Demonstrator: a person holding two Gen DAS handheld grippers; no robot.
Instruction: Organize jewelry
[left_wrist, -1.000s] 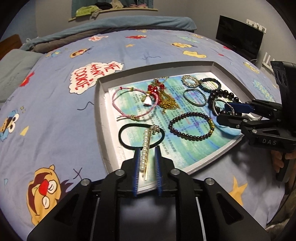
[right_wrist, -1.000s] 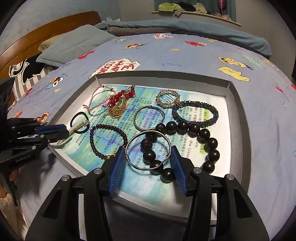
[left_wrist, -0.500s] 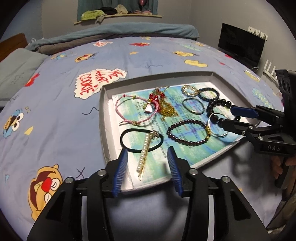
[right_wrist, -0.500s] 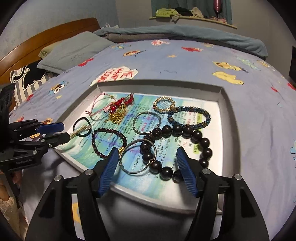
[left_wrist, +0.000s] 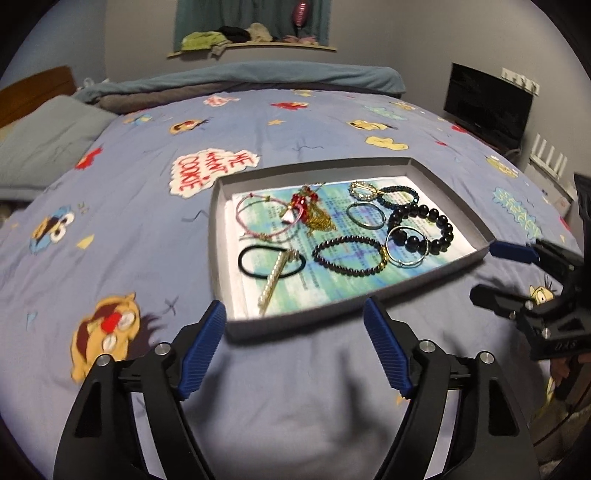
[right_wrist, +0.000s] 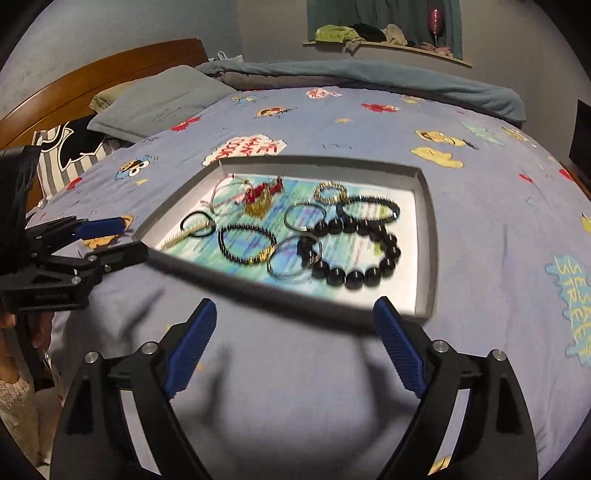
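Note:
A shallow grey tray (left_wrist: 218, 236) (right_wrist: 428, 240) lies on the bed with jewelry spread on a printed sheet. In it lie a pearl hair clip (left_wrist: 275, 277) (right_wrist: 183, 233) across a black hair tie (left_wrist: 255, 271), a dark bead bracelet (left_wrist: 347, 254) (right_wrist: 245, 243), a silver hoop (left_wrist: 406, 245) (right_wrist: 291, 258), a big black bead bracelet (left_wrist: 439, 225) (right_wrist: 354, 277), a pink cord bracelet (left_wrist: 258, 216) and a red and gold necklace (left_wrist: 312, 212) (right_wrist: 262, 199). My left gripper (left_wrist: 293, 345) (right_wrist: 110, 240) is open and empty, in front of the tray. My right gripper (right_wrist: 295, 349) (left_wrist: 498, 273) is open and empty, back from the tray's near edge.
The tray sits on a blue cartoon-print bedspread (left_wrist: 129, 206). Grey pillows (right_wrist: 159, 99) and a wooden headboard (right_wrist: 110, 70) lie at the left. A dark monitor (left_wrist: 487, 107) stands by the right wall. A shelf with clothes (left_wrist: 251, 37) is at the back.
My left gripper opened, let go of the pearl clip and pulled back out of the tray. My right gripper opened wider, left the silver hoop and drew back too.

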